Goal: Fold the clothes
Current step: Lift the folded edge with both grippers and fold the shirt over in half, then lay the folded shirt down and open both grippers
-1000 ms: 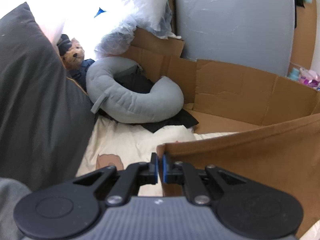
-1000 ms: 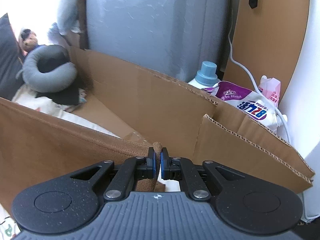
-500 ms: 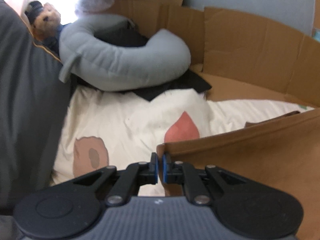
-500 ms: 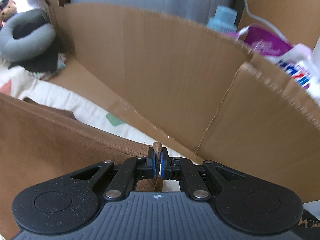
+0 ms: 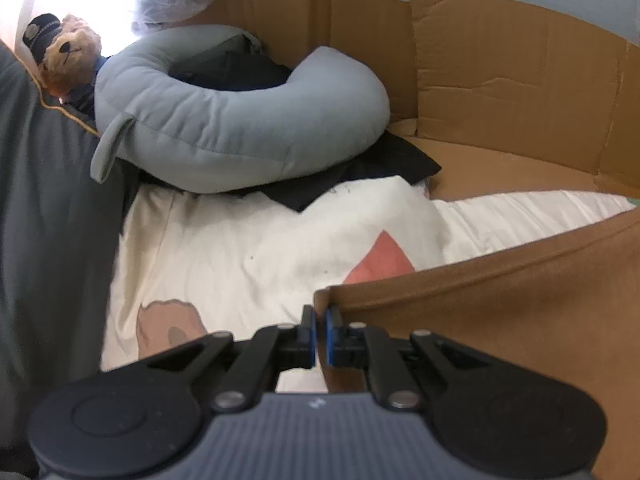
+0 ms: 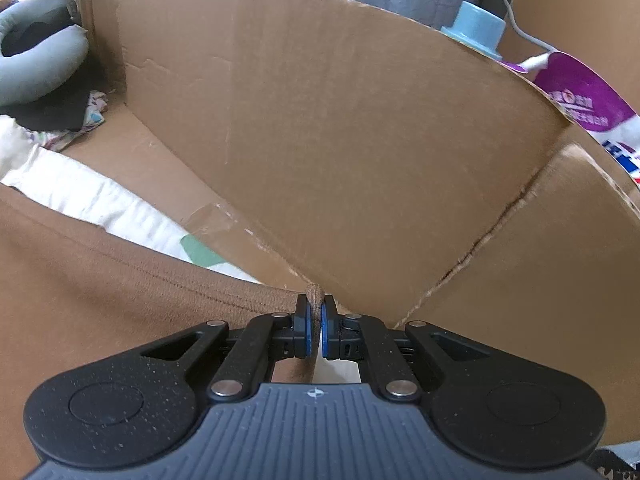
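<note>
**Brown garment held taut by two corners over the bed**

At the far left lies a dark grey cushion, with a teddy bear propped behind it and a curved grey pillow resting on a black cloth. They sit pushed to the head of the bed, which leaves the cream printed sheet free as a folding surface.

The left gripper has its jaws pressed together on one corner of the brown garment. From that pinch the top edge runs off to the right in a nearly straight line, so the cloth looks stretched rather than slack.

In the right wrist view the same brown garment comes in from the left, its stitched hem leading to the right gripper, whose jaws are clamped on the other corner; a nub of fabric pokes up between the blue pads. Holding both corners apart keeps the panel flat and square, likely so it can be laid down without wrinkles.

Beyond stands a cardboard wall fencing the bed, with a blue-capped bottle and a purple bag behind it.
</note>
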`<state>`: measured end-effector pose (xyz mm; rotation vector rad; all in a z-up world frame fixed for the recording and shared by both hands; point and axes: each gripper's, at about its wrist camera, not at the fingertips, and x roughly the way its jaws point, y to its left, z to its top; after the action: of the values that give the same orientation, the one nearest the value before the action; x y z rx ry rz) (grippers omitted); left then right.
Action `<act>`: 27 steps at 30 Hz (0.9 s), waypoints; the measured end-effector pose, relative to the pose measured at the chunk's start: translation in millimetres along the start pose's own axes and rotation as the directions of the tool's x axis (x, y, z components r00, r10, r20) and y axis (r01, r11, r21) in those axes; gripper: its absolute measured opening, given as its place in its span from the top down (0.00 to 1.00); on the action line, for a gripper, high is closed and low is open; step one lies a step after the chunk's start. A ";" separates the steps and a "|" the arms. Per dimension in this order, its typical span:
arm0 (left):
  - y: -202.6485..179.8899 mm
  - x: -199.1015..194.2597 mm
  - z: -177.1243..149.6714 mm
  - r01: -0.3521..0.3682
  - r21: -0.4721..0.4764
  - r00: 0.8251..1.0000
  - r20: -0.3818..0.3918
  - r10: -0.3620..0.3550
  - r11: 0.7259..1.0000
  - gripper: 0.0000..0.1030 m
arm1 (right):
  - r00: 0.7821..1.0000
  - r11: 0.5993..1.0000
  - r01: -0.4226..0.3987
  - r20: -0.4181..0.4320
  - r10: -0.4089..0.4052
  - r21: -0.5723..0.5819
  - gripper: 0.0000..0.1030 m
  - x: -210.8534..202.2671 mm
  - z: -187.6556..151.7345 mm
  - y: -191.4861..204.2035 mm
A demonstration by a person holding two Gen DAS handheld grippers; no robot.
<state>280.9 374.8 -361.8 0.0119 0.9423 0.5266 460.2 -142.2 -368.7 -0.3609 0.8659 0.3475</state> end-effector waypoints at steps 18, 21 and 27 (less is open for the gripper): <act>-13.0 34.5 -1.9 -0.035 0.005 0.999 -0.027 0.035 0.999 0.93 | 0.998 1.000 0.013 -0.060 -0.012 0.005 0.96 47.7 -0.5 6.0; -12.7 34.1 -0.9 -0.036 -0.005 0.998 -0.045 0.036 0.999 0.90 | 0.999 1.000 -0.002 -0.049 0.003 0.016 0.91 44.4 -5.4 2.4; -7.8 3.9 2.8 -0.007 -0.050 1.000 -0.006 0.007 0.999 0.65 | 0.999 0.994 -0.036 0.016 0.034 0.099 0.74 10.2 -15.1 -23.4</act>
<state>288.2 370.3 -364.9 -0.0309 0.9346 0.5568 466.4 -168.1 -381.8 -0.2512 0.8726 0.3379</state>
